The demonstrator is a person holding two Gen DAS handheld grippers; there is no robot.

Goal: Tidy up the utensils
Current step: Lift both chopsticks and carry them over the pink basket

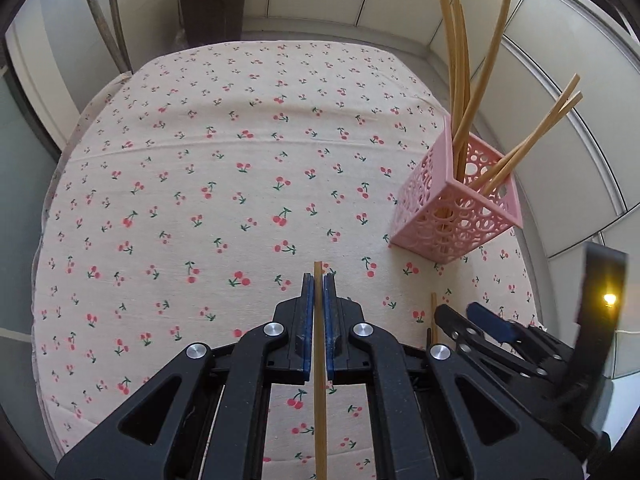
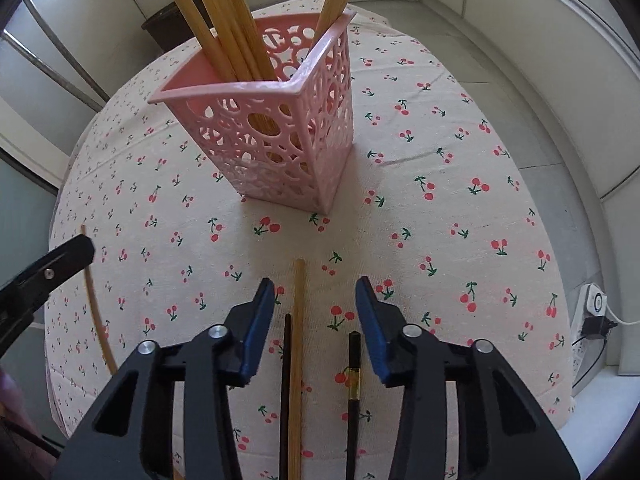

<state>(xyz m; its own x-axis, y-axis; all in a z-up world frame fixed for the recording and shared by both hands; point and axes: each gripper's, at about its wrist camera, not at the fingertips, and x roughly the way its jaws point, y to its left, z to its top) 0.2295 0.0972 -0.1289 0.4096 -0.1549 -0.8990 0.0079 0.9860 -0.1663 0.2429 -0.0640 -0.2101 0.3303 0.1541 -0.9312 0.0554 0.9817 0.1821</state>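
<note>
The bamboo chopstick (image 1: 319, 360) is pinched between the fingers of my left gripper (image 1: 319, 280), its long axis along them, pointing forward. The pink holder (image 1: 456, 204) stands ahead to the right, near. My right gripper (image 2: 316, 292) is spread wide over a second bamboo chopstick (image 2: 297, 344) and two dark chopsticks (image 2: 354, 384) on the cloth.

cream tablecloth (image 1: 240, 128) with red cherries, green stems; pink holder (image 2: 280, 132), circle-cutout pattern, centre of right wrist view; tan bamboo chopsticks (image 2: 224, 20) inside; black chopstick (image 2: 353, 392) with gold band, bottom centre; black grippers, blue fingers (image 2: 256, 332); dark brown bin (image 1: 214, 10) upper left
</note>
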